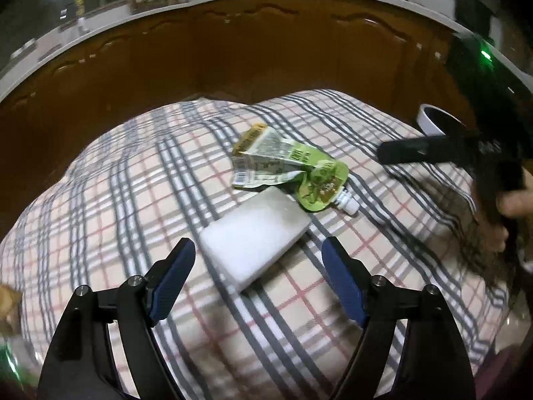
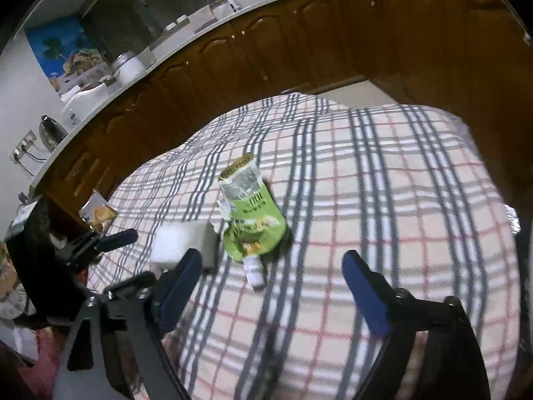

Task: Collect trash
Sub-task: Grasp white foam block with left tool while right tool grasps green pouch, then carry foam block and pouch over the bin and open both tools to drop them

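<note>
both jaws spread wide and empty over the plaid tablecloth [image 1: 133, 200], trash lying ahead of them.

left gripper [image 1: 258, 253] faces a white foam-like block [image 1: 255, 240], probably light, stiff and crumbly: take it across its short sides. touching its far end, in front of the right gripper [image 2: 271, 266], lies a crumpled green spout pouch [image 2: 253, 220], likely thin, slick and limp; best pinched at the rigid white spout [image 2: 253, 271].

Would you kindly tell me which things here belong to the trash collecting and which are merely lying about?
For the job:
- crumpled green pouch
- white foam block
- left gripper, open
- right gripper, open

Lying about:
- plaid cloth
- white bowl
- kettle
- snack packet
</note>
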Demonstrator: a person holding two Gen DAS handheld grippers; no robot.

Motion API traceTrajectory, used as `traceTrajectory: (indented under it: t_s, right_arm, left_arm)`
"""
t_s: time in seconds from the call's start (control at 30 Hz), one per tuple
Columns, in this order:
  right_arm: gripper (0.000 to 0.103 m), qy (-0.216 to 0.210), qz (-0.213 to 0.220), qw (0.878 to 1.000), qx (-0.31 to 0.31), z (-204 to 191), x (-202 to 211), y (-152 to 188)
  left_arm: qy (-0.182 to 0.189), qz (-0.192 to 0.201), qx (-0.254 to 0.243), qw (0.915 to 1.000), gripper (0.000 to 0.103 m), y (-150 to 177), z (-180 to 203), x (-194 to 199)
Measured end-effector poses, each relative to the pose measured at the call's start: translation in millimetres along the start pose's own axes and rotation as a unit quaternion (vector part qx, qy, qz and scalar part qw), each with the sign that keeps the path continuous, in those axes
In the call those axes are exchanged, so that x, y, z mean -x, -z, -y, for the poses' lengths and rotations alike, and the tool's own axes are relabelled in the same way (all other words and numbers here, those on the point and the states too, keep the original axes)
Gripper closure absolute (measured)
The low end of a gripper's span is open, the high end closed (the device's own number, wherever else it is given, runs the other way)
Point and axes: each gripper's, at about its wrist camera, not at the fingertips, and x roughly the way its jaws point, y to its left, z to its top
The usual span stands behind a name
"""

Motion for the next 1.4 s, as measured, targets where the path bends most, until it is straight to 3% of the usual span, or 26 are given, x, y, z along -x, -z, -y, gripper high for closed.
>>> traceTrajectory:
  t_s: [0.2, 0.27, 0.37, 0.43, 0.57, 0.6, 0.63, 0.83, 1.1, 1.4]
  right_arm:
    - [0.027, -0.035, -0.025, 0.999, 0.005, -3.9, -30.1, -16.5]
    - [0.033, -0.038, -0.036, 0.999, 0.003, -4.0, -41.2, -19.5]
    - [0.052, -0.035, -0.056, 0.998, -0.001, -1.0, -56.7, -21.3]
    - [0.054, -0.051, -0.066, 0.996, -0.016, 4.4, -65.0, -19.5]
    - [0.061, -0.049, -0.053, 0.997, -0.017, 4.9, -58.4, -16.4]
    - [0.095, -0.049, -0.049, 0.997, -0.014, 4.5, -55.9, -16.2]
    - [0.099, -0.050, -0.041, 0.998, -0.015, 4.4, -50.9, -15.8]
    - [0.102, -0.057, -0.025, 0.998, -0.017, 4.2, -28.4, -11.7]
    - [0.103, -0.058, 0.005, 0.998, -0.007, -1.7, 1.9, -1.4]
    - [0.103, -0.028, 0.037, 0.999, -0.003, 10.9, 56.9, 25.7]
  left_arm:
    - [0.012, -0.023, -0.035, 0.9991, 0.020, -10.1, -4.5, -25.1]
    - [0.012, -0.033, -0.041, 0.9985, 0.020, -11.9, -5.8, -34.7]
    - [0.003, -0.041, -0.047, 0.9981, 0.020, -11.1, -6.6, -44.2]
    - [0.000, -0.039, -0.048, 0.9981, 0.021, -8.8, -6.7, -46.3]
    - [-0.007, -0.029, -0.047, 0.9985, 0.032, -4.7, -7.3, -43.1]
    - [-0.009, -0.026, -0.047, 0.9985, 0.035, -4.5, -7.9, -42.5]
    - [-0.011, -0.023, -0.046, 0.9986, 0.037, -4.3, -7.5, -41.4]
    - [-0.017, -0.013, -0.021, 0.9995, 0.041, 0.2, -5.1, -30.7]
    - [0.009, 0.012, 0.048, 0.9987, 0.042, 8.3, -0.2, 2.7]
    - [0.046, 0.036, 0.103, 0.9930, 0.042, 4.2, 19.9, 23.2]
